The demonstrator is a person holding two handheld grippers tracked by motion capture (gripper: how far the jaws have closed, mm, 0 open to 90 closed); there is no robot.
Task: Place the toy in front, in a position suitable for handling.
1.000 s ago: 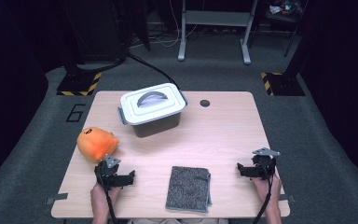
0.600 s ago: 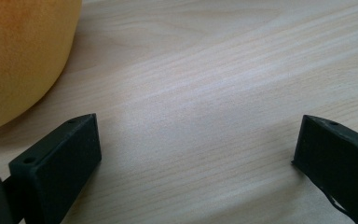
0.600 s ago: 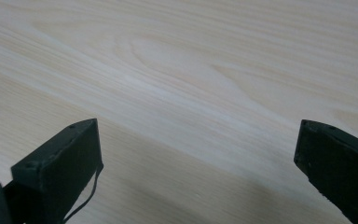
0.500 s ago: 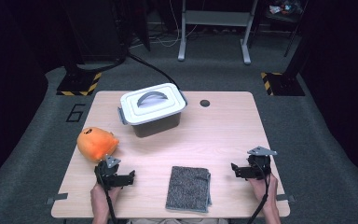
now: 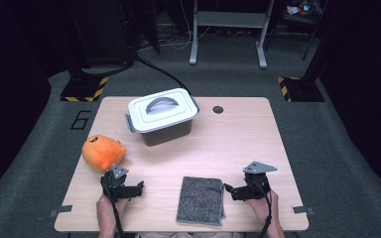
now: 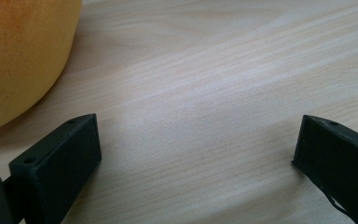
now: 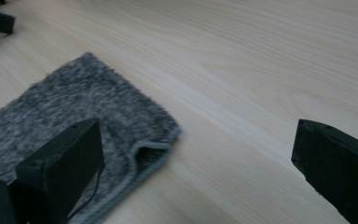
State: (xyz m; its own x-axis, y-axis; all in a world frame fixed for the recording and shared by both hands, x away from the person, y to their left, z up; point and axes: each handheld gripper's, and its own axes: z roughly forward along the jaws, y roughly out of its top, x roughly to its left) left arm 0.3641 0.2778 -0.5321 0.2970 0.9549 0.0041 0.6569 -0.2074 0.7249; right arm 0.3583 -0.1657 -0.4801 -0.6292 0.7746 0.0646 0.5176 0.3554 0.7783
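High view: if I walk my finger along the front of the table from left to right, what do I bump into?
Left gripper → folded grey cloth → right gripper. The orange plush toy lies a little farther back, above the left gripper, so it has no clear place in the row.

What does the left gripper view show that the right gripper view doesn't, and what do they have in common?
Left gripper view: the rounded side of the orange plush toy at the upper left, close beside the left tool, whose jaws stand wide apart over bare wood.

Right gripper view: the folded grey towel, its hemmed corner lying beside one jaw of the right tool, also wide open.

Both: the light wooden table and nothing held between the jaws.
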